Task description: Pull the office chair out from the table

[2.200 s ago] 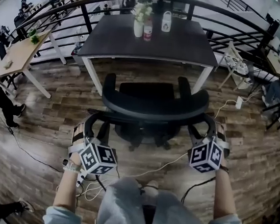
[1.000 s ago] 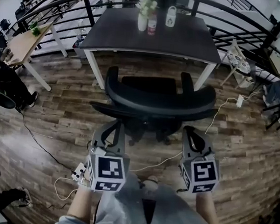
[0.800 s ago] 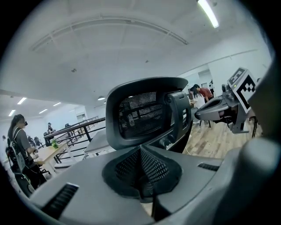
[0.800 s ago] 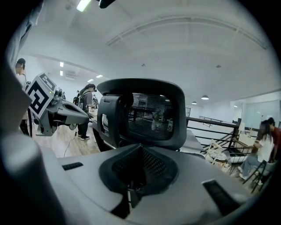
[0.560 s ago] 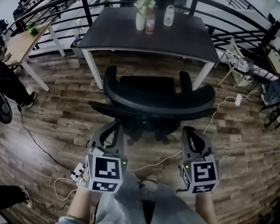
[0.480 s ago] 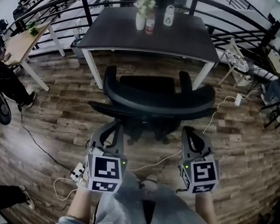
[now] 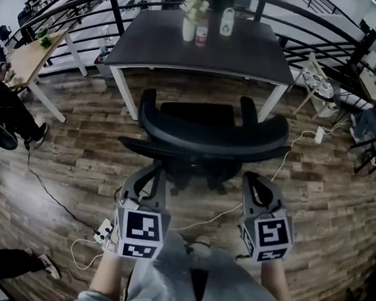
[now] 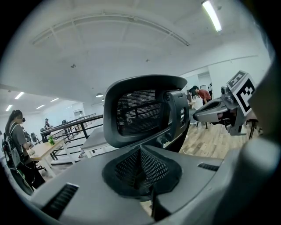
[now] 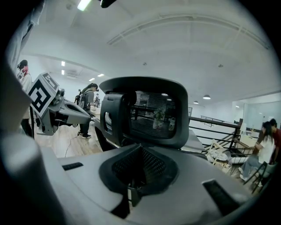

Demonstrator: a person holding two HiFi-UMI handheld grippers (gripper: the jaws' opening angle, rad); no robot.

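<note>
Black mesh-backed office chair is standing on the wood-plank floor. Its back is turned to the person and its seat is facing the dark rectangular bench on white legs. A strip of floor is showing between seat front and bench edge. Nothing is tucked under, so the pull is looking largely done.

Left tongs and right tongs are hovering just behind the chair's curved back, apart from it. Both are pinched together on nothing; each gripper view is showing the pads meeting, with the mesh back beyond. They are sitting one toward each end of the back, probably to keep any pull even and the castors rolling straight.

Count:
- one chair, two armrests
- one bench
- three items at the bench's far edge: white vase of flowers, red-banded bottle, white jar
- two tongs
</note>
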